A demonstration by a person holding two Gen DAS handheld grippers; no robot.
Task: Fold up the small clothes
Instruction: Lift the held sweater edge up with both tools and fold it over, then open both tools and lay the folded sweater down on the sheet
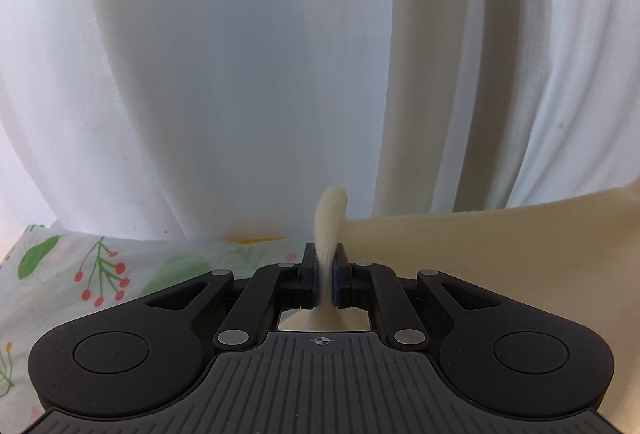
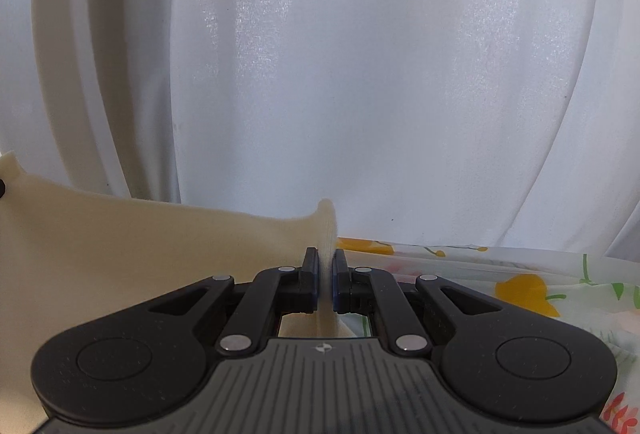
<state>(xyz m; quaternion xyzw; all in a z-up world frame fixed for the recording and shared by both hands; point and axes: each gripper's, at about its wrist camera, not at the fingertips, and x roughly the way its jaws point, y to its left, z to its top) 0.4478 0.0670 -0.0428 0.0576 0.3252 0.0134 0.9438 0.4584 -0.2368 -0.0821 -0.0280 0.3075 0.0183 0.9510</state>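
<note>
A small cream garment (image 1: 480, 246) is stretched between my two grippers and held up off the floral surface. My left gripper (image 1: 325, 254) is shut on one corner of it; the cloth runs off to the right in that view. My right gripper (image 2: 328, 258) is shut on the other corner of the cream garment (image 2: 140, 242); the cloth runs off to the left there. A tuft of fabric sticks up past each pair of fingertips. The lower part of the garment is hidden behind the gripper bodies.
A white cloth with a floral print (image 1: 100, 266) covers the surface below; it also shows in the right wrist view (image 2: 520, 286). White curtains (image 1: 240, 74) hang close behind the surface in both views (image 2: 360, 74).
</note>
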